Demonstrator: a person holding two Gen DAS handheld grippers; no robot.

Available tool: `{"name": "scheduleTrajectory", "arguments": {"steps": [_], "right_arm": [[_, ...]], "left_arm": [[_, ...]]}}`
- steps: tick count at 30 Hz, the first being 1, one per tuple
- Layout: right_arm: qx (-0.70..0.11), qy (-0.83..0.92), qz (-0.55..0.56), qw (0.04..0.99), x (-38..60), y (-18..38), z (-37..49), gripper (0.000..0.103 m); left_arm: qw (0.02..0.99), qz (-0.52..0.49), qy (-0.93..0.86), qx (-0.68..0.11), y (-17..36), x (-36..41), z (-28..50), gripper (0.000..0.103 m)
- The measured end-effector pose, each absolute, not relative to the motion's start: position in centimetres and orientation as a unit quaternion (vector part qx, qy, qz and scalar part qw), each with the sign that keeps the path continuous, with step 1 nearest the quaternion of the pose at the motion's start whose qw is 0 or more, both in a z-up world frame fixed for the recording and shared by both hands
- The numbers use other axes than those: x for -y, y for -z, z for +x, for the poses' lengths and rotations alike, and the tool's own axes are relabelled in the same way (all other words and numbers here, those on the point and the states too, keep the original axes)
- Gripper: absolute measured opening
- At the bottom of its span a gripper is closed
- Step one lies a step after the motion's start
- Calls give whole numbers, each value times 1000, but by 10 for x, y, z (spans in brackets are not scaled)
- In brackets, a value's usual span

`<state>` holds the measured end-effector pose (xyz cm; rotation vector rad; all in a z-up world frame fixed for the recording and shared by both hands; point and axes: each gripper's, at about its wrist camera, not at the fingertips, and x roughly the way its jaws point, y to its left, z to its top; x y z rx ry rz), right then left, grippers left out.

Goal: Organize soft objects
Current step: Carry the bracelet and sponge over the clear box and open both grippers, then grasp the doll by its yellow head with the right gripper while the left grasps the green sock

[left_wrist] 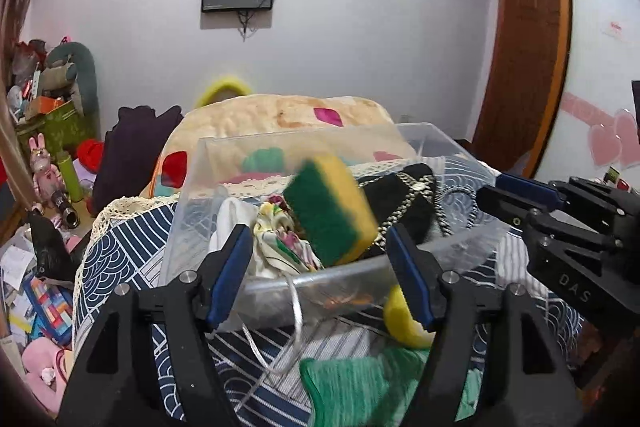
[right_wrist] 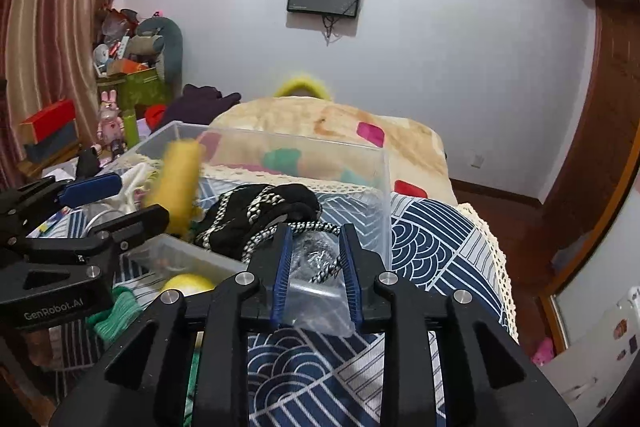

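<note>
A clear plastic bin [left_wrist: 280, 279] [right_wrist: 382, 187] stands on the patterned bed cover. A yellow and green sponge [left_wrist: 330, 205] [right_wrist: 178, 181] is blurred in the air above the bin, free of my fingers. My left gripper [left_wrist: 318, 255] is open at the bin's near rim. In the bin lie a black cloth with a checked cord [left_wrist: 404, 197] [right_wrist: 260, 211] and a floral cloth [left_wrist: 280, 239]. My right gripper [right_wrist: 314, 259] is open around the bin's near corner. A yellow ball [left_wrist: 404, 325] [right_wrist: 186, 285] and a green knit cloth [left_wrist: 360, 383] [right_wrist: 116, 315] lie in front of the bin.
A beige blanket [left_wrist: 280, 115] [right_wrist: 340, 123] with coloured patches is heaped behind the bin. Dark purple clothing [left_wrist: 132, 151] lies at the left. Clutter, a pink rabbit figure [left_wrist: 44, 167] and green boxes stand at the far left. A wooden door [left_wrist: 528, 59] is at the right.
</note>
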<state>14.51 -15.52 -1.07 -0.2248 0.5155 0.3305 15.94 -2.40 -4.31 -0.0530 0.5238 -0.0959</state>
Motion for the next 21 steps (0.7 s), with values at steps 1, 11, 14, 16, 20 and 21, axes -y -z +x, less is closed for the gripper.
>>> {"name": "scheduleTrajectory", "arguments": {"steps": [1, 11, 14, 16, 20, 21], "right_arm": [[-251, -165, -111, 947, 156, 10, 142, 25], [-230, -209, -97, 946, 151, 0, 112, 45], [-225, -219, -88, 945, 149, 2, 102, 51], [-231, -227, -85, 942, 147, 6, 100, 51], [-256, -238, -87, 933, 136, 21, 103, 51], [-265, -240, -87, 930, 133, 26, 104, 51]], "left_arm": [[965, -23, 49, -257, 41, 25, 156, 69], [964, -60, 60, -252, 32, 16, 120, 79], [964, -64, 48, -253, 34, 10, 110, 79], [965, -54, 40, -255, 37, 8, 104, 80], [963, -36, 34, -266, 46, 8, 96, 80], [962, -32, 34, -270, 50, 8, 93, 80]]}}
